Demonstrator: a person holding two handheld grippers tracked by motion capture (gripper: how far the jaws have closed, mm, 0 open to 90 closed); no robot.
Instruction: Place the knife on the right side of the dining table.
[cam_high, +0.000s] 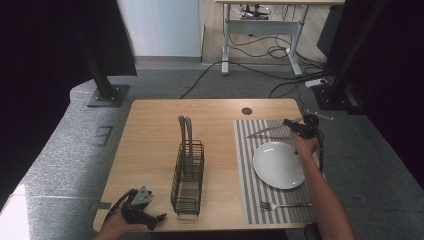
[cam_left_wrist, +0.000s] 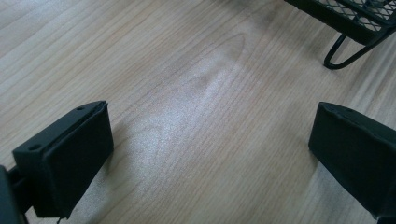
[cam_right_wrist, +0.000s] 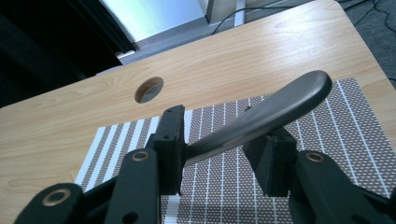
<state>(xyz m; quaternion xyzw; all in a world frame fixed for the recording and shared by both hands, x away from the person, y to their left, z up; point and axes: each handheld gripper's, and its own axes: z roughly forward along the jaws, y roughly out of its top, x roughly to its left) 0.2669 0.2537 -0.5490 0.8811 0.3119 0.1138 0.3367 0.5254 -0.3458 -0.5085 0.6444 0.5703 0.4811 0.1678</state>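
A metal knife (cam_high: 267, 130) lies across the far part of the striped placemat (cam_high: 246, 175), blade pointing left. My right gripper (cam_high: 296, 128) is at its handle end. In the right gripper view the knife handle (cam_right_wrist: 280, 105) runs between the jaws, which stand apart; it leans against the left pad (cam_right_wrist: 172, 140) and is not pinched. My right gripper (cam_right_wrist: 219, 142) is open. A white plate (cam_high: 278, 164) sits mid-mat and a fork (cam_high: 282, 205) lies at its near end. My left gripper (cam_high: 159, 218) rests open at the table's front left, nothing between its pads (cam_left_wrist: 210, 140).
A black wire basket (cam_high: 187, 177) stands mid-table with two grey utensil handles (cam_high: 185, 132) sticking up; its foot (cam_left_wrist: 343, 51) lies just beyond my left gripper. A round cable hole (cam_high: 247, 111) is behind the mat. A black cable trails along the person's right forearm.
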